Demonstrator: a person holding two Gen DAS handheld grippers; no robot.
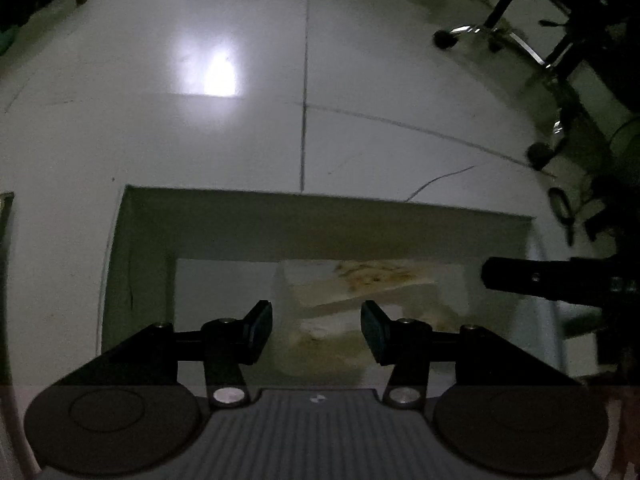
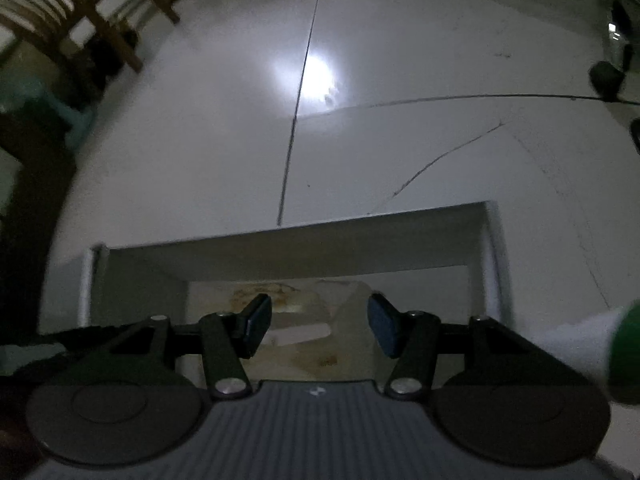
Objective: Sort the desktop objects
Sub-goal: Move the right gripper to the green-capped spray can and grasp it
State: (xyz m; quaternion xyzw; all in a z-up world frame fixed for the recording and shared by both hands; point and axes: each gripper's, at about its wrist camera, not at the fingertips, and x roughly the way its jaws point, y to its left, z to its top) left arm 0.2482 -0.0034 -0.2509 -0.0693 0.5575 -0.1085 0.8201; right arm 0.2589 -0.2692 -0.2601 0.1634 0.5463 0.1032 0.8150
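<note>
In the dim left wrist view my left gripper (image 1: 316,322) hangs open over an open-topped pale box (image 1: 320,200), with nothing between its fingers. On the box floor below lie crumpled pale sheets with brown stains (image 1: 368,280). From the right edge a black finger (image 1: 532,278) of the other gripper reaches in over the box. In the right wrist view my right gripper (image 2: 320,322) is also open and holds nothing. It is above the same box (image 2: 300,234) and the stained sheets (image 2: 276,298).
The box stands on a glossy pale tiled floor (image 1: 200,140) with a bright light reflection. A wheeled office chair base (image 1: 500,36) is at the far right, a wooden chair (image 2: 80,12) at the far left. A blurred green and white thing (image 2: 626,356) is at the right edge.
</note>
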